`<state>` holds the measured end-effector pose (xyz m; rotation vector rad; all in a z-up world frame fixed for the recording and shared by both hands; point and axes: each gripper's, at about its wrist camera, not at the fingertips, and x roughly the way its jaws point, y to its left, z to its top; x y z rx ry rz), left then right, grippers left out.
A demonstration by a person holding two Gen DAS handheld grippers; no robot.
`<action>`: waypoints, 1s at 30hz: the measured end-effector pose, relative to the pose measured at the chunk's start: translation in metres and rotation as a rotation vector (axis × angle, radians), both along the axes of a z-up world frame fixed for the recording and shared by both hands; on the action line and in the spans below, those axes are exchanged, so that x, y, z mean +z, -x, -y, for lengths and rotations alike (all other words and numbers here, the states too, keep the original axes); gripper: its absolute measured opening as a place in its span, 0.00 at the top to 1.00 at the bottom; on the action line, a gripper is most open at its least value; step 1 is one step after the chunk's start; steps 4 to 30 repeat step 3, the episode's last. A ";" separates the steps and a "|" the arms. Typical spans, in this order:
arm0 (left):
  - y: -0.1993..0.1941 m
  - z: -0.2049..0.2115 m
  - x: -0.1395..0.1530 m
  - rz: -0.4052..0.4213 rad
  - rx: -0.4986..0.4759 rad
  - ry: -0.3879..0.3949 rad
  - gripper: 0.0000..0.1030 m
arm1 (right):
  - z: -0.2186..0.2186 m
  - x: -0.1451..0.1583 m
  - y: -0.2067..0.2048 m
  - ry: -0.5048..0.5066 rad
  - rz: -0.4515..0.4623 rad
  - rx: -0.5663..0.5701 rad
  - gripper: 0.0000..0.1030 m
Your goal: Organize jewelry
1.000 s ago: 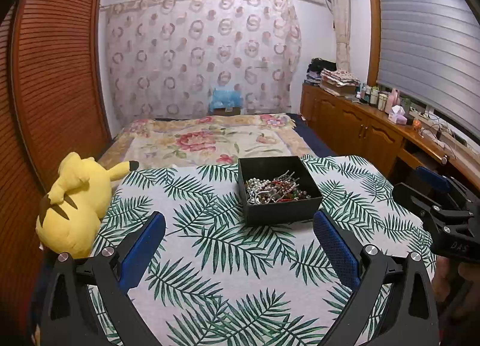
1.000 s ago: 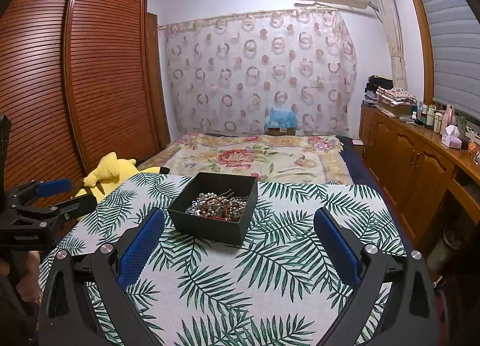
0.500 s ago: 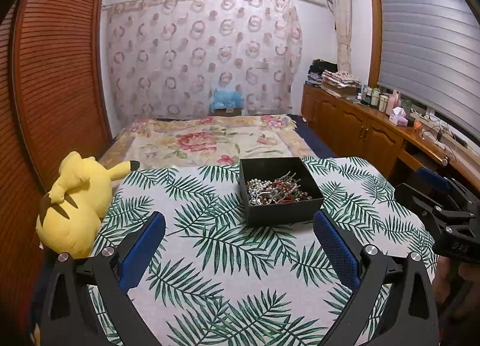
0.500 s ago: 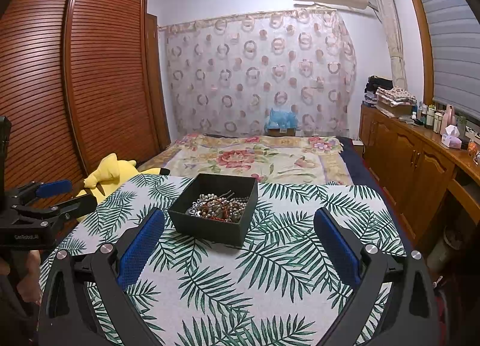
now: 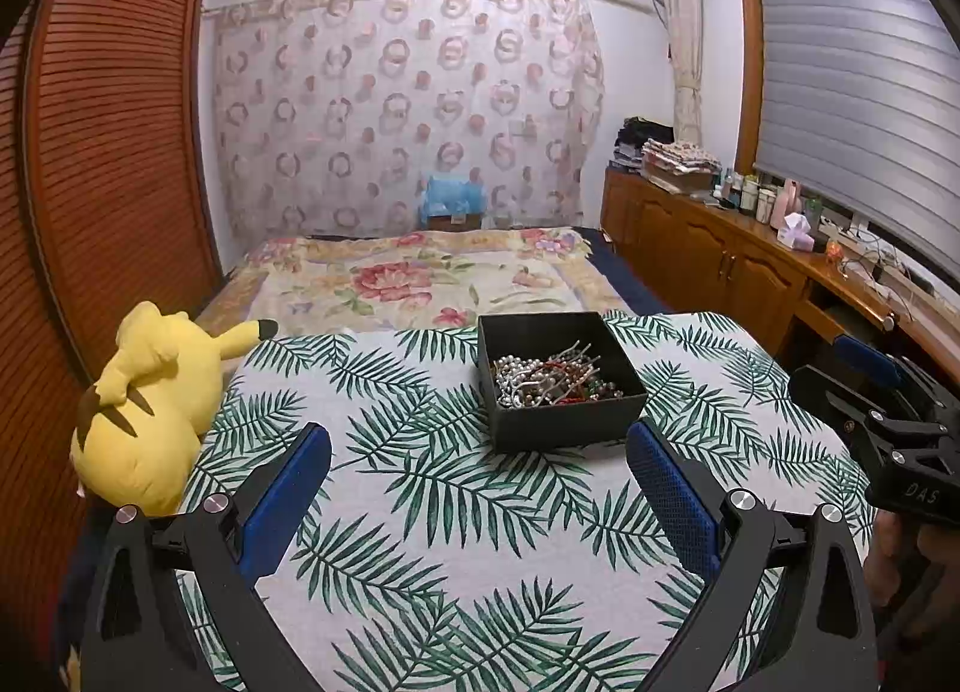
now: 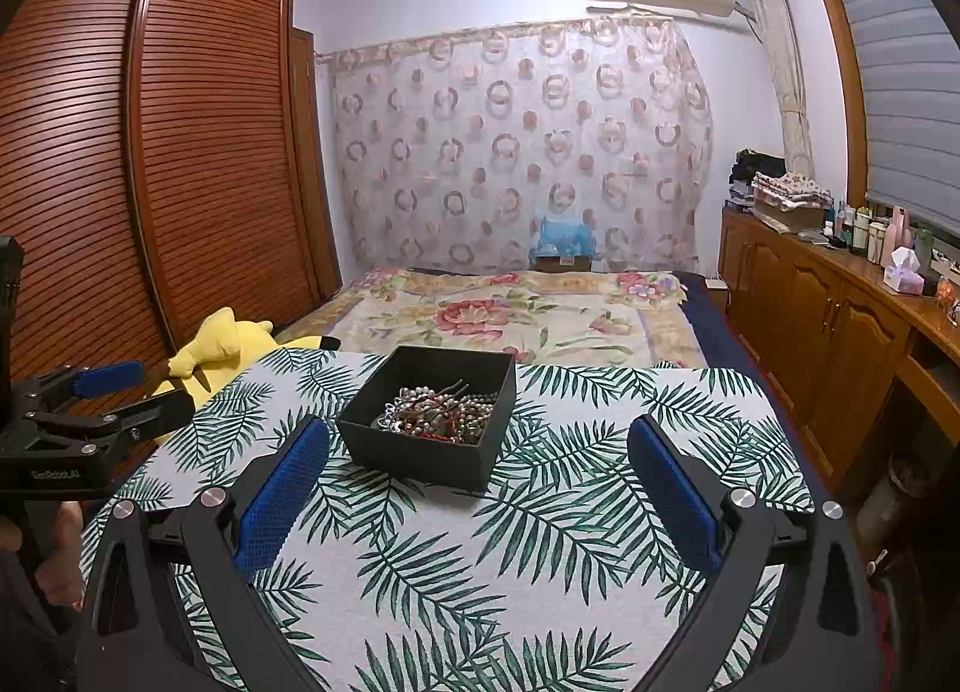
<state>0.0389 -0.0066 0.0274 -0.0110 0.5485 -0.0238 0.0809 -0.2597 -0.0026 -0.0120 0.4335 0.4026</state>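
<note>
A black open box (image 5: 564, 422) stands on the palm-leaf tablecloth (image 5: 456, 518), holding a tangle of beaded jewelry (image 5: 549, 380). My left gripper (image 5: 477, 446) is open and empty, held short of the box. In the right wrist view the box (image 6: 420, 452) with the jewelry (image 6: 441, 419) sits just ahead and left of centre. My right gripper (image 6: 477, 446) is open and empty, held short of the box. The right gripper also shows at the right edge of the left wrist view (image 5: 882, 392), and the left gripper at the left edge of the right wrist view (image 6: 114, 392).
A yellow plush toy (image 5: 150, 410) lies at the table's left edge. A bed with a floral cover (image 5: 414, 278) is behind the table. Wooden cabinets (image 5: 720, 266) with bottles run along the right. A slatted wardrobe (image 6: 198, 182) is on the left.
Both views have shifted only slightly; the box sits a touch lower and nearer in the left wrist view. Both grippers stay open.
</note>
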 end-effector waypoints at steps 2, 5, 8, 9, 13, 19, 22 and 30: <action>0.000 0.000 0.000 0.000 -0.001 0.001 0.08 | 0.000 0.000 0.000 0.000 0.000 0.000 0.03; 0.000 0.000 0.000 -0.001 -0.001 0.002 0.08 | 0.000 0.000 0.000 0.000 0.000 0.001 0.03; 0.000 0.000 0.000 -0.001 -0.001 0.002 0.08 | 0.000 0.000 0.000 0.000 0.000 0.001 0.03; 0.000 0.000 0.000 -0.001 -0.001 0.002 0.08 | 0.000 0.000 0.000 0.000 0.000 0.001 0.03; 0.000 0.000 0.000 -0.001 -0.001 0.002 0.08 | 0.000 0.000 0.000 0.000 0.000 0.001 0.03; 0.000 0.000 0.000 -0.001 -0.001 0.002 0.08 | 0.000 0.000 0.000 0.000 0.000 0.001 0.03; 0.000 0.000 0.000 -0.001 -0.001 0.002 0.08 | 0.000 0.000 0.000 0.000 0.000 0.001 0.03; 0.000 0.000 0.000 -0.001 -0.001 0.002 0.08 | 0.000 0.000 0.000 0.000 0.000 0.001 0.03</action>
